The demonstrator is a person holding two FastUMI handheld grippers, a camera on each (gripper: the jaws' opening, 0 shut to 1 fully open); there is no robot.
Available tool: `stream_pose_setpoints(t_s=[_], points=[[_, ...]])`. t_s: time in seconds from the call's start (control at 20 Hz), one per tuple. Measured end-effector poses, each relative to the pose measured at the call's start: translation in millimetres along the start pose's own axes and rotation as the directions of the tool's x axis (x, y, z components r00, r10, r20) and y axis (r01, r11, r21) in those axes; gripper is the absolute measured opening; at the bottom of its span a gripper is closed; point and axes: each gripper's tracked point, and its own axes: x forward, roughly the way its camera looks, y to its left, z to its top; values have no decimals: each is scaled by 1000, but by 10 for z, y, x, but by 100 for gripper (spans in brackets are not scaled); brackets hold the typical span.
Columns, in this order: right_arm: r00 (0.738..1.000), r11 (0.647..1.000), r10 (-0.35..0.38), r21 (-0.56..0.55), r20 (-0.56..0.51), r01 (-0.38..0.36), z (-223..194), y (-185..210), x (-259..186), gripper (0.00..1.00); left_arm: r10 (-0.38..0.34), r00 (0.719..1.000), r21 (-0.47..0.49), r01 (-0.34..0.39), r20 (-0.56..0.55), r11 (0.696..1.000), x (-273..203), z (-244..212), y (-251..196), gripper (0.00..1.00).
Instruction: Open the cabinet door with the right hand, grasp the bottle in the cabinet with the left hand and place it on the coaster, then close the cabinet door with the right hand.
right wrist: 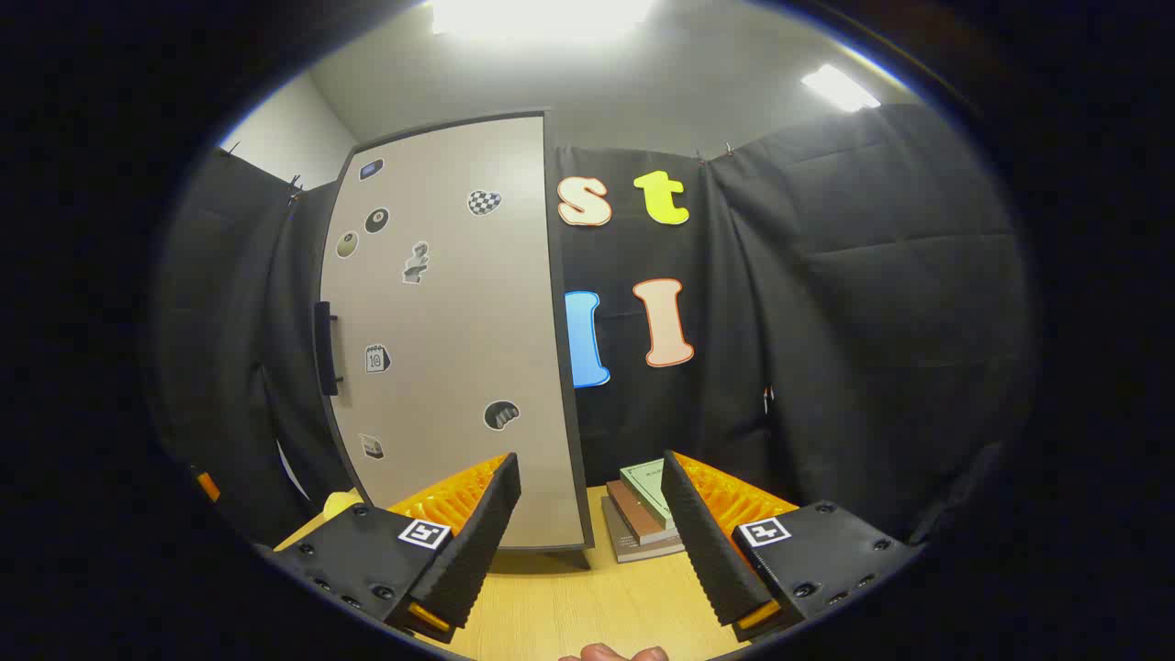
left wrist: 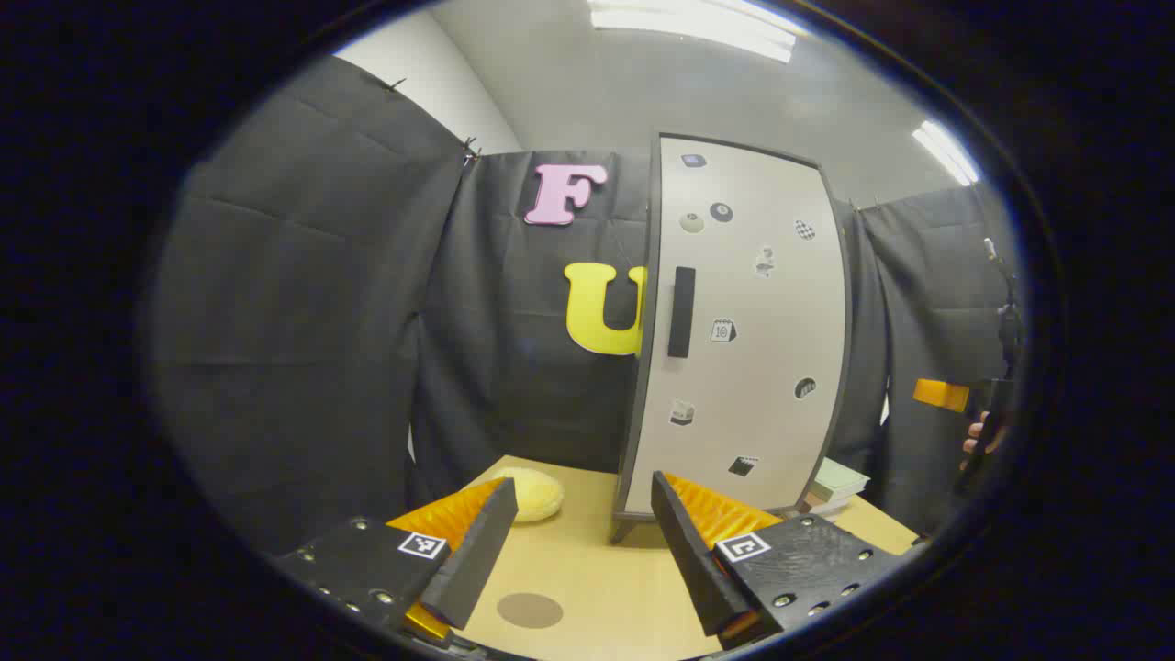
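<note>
Cabinet door shut. Am holding right gripper wide open, empty; left gripper likewise. Am aiming right at door handle, squaring fingers for pull.

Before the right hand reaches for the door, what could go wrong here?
The handle sits on the door's far left edge, while the right gripper, open, points at the opposite edge, so it may miss it. The books beside the cabinet could be bumped. The coaster lies near the left gripper.
</note>
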Motion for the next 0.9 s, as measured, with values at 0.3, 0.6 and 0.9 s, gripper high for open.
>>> stream_pose_setpoints(t_s=[0.3,0.6,0.9], points=[[999,999,-34,13,8,34,39,-94,-60,98,48,999,7,-48,12,999,-78,4,149,86],[999,999,-31,33,-32,32,-40,-89,-21,98,54,998,-20,-54,-15,998,-84,-111,140,87],[1000,1000,3,-2,-27,-3,68,64,41,98,59,998,-16,-59,-19,998,-86,-152,147,90]])
